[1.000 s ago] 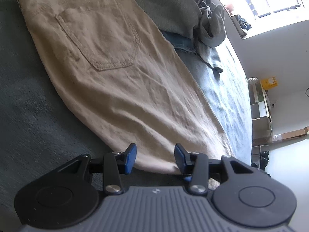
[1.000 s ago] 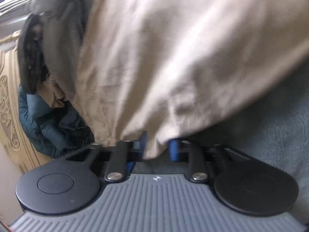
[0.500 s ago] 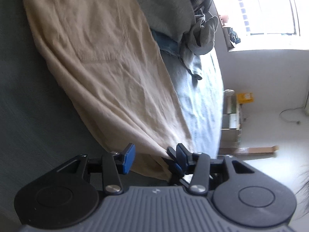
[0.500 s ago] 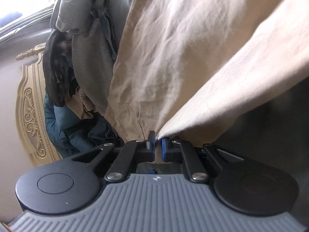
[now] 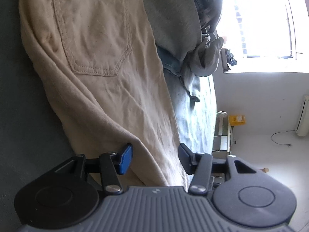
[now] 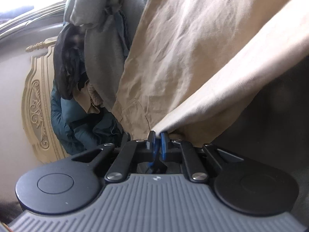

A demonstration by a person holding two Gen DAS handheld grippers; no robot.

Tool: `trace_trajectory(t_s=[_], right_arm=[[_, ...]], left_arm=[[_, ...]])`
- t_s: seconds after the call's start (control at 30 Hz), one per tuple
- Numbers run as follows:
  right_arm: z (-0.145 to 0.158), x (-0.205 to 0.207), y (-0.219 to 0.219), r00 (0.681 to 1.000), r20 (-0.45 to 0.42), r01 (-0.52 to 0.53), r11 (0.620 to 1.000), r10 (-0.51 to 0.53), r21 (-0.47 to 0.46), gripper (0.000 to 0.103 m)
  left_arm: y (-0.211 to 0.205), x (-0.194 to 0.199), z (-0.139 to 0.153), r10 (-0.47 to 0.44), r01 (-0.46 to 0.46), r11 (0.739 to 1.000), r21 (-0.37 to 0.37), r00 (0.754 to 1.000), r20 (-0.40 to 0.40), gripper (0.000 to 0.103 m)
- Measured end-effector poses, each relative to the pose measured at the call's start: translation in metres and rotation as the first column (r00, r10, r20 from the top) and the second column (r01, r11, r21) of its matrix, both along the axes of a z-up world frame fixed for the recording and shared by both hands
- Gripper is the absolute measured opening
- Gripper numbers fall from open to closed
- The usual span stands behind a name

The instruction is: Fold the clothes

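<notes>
Beige trousers (image 5: 108,89) spread on the bed (image 5: 25,116), hem at 6 o'clock: right tongs (image 6: 158,142) pinch one corner while left tongs (image 5: 154,157) open around loose cloth, risking a lopsided, dragged fold.

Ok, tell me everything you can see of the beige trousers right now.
The beige trousers look like creased cotton twill, spread back side up on a dark grey bed cover, with a stitched patch pocket showing. Grey clothes lie against their far edge. The right gripper is shut on a pinched edge, pulling the cloth into a taut ridge. The left gripper straddles another edge, jaws opening, pads off the cloth.
</notes>
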State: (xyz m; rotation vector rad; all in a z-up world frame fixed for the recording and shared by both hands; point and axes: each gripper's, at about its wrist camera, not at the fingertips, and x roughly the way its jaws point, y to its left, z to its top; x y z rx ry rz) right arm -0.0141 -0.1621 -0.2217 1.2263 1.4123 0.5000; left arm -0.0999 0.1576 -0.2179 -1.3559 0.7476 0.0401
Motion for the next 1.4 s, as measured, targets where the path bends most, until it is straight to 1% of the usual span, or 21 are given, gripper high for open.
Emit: trace_trajectory(t_s=[0.13, 0.23, 0.4, 0.47, 0.53, 0.57, 0.6, 0.73, 0.8, 0.9, 0.97, 1.03, 1.1, 1.13, 1.2, 1.23, 1.27, 1.3, 1.33, 1.37, 1.4], right_arm=[[0.004, 0.0, -0.004, 0.999, 0.045, -0.001, 1.0, 0.001, -0.017, 0.004], [0.003, 0.001, -0.006, 0.998, 0.054, -0.013, 1.0, 0.014, -0.017, 0.004], [-0.009, -0.005, 0.005, 0.999, -0.023, -0.038, 0.998, 0.039, 0.043, 0.008], [-0.017, -0.007, 0.014, 0.996, -0.077, -0.029, 0.998, 0.034, 0.063, 0.01], [-0.025, -0.007, 0.023, 0.992, -0.123, -0.014, 0.997, 0.023, 0.072, 0.02], [-0.028, -0.007, 0.027, 0.99, -0.141, -0.004, 0.998, 0.014, 0.067, 0.027], [-0.031, -0.006, 0.03, 0.987, -0.158, 0.006, 0.998, 0.004, 0.06, 0.028], [-0.045, -0.006, 0.039, 0.966, -0.255, 0.059, 0.997, -0.045, 0.051, 0.029], [-0.049, -0.007, 0.042, 0.957, -0.284, 0.076, 0.996, -0.06, 0.044, 0.029], [-0.055, -0.007, 0.045, 0.943, -0.322, 0.098, 0.995, -0.084, 0.026, 0.029], [-0.058, -0.008, 0.047, 0.938, -0.332, 0.11, 0.994, -0.099, 0.016, 0.028], [-0.059, -0.009, 0.048, 0.939, -0.326, 0.115, 0.993, -0.107, 0.004, 0.024], [-0.056, -0.008, 0.05, 0.956, -0.277, 0.1, 0.995, -0.098, -0.009, 0.015], [-0.051, -0.006, 0.052, 0.969, -0.235, 0.077, 0.997, -0.081, -0.023, 0.014], [-0.039, 0.0, 0.057, 0.994, -0.111, -0.002, 0.997, -0.007, -0.076, 0.011], [-0.03, 0.001, 0.061, 0.998, -0.031, -0.061, 0.991, 0.057, -0.122, 0.011], [-0.019, 0.003, 0.066, 0.989, 0.063, -0.121, 0.976, 0.135, -0.182, 0.01], [-0.009, 0.003, 0.073, 0.964, 0.156, -0.173, 0.953, 0.216, -0.249, 0.009], [0.004, 0.001, 0.081, 0.913, 0.26, -0.221, 0.916, 0.315, -0.335, 0.009], [0.016, -0.004, 0.089, 0.842, 0.357, -0.245, 0.876, 0.405, -0.415, 0.009], [0.027, -0.01, 0.097, 0.752, 0.44, -0.255, 0.832, 0.491, -0.494, 0.009]], left_arm=[[0.0, 0.0, -0.006, -0.04, 0.039, 0.999, -0.015, 0.998, -0.044, 0.052], [0.001, -0.001, -0.009, -0.033, 0.032, 0.999, -0.013, 0.998, -0.048, 0.049], [-0.001, 0.002, -0.012, 0.0, 0.0, 1.0, 0.012, 0.998, -0.066, 0.03], [-0.001, 0.0, -0.014, 0.012, -0.011, 1.0, 0.018, 0.997, -0.079, 0.014], [0.001, -0.004, -0.016, 0.024, -0.024, 1.0, 0.008, 0.996, -0.091, 0.011], [0.002, -0.007, -0.017, 0.029, -0.03, 1.0, -0.003, 0.995, -0.092, 0.011], [0.002, -0.01, -0.019, 0.034, -0.035, 0.999, -0.013, 0.995, -0.094, 0.01], [0.005, -0.018, -0.024, 0.032, -0.036, 0.999, -0.039, 0.994, -0.104, 0.01], [0.007, -0.022, -0.026, 0.033, -0.039, 0.998, -0.057, 0.993, -0.111, 0.011], [0.011, -0.029, -0.03, 0.046, -0.057, 0.992, -0.11, 0.994, -0.104, 0.02], [0.016, -0.033, -0.027, 0.063, -0.075, 0.989, -0.132, 0.994, -0.088, 0.032], [0.021, -0.031, -0.026, 0.064, -0.074, 0.988, -0.132, 0.995, -0.076, 0.035], [0.024, -0.026, -0.026, 0.055, -0.065, 0.989, -0.135, 0.996, -0.076, 0.035], [0.026, -0.024, -0.028, 0.049, -0.059, 0.989, -0.137, 0.996, -0.08, 0.035], [0.027, -0.018, -0.03, 0.033, -0.045, 0.988, -0.145, 0.996, -0.086, 0.036], [0.028, -0.018, -0.032, 0.026, -0.039, 0.988, -0.152, 0.996, -0.086, 0.037], [0.029, -0.017, -0.033, 0.023, -0.037, 0.986, -0.164, 0.996, -0.085, 0.038], [0.03, -0.017, -0.034, 0.02, -0.035, 0.984, -0.174, 0.996, -0.084, 0.038], [0.031, -0.017, -0.035, 0.018, -0.032, 0.983, -0.179, 0.997, -0.081, 0.038], [0.032, -0.016, -0.036, 0.015, -0.029, 0.983, -0.182, 0.997, -0.076, 0.038], [0.032, -0.015, -0.036, 0.011, -0.024, 0.983, -0.18, 0.998, -0.069, 0.038]])
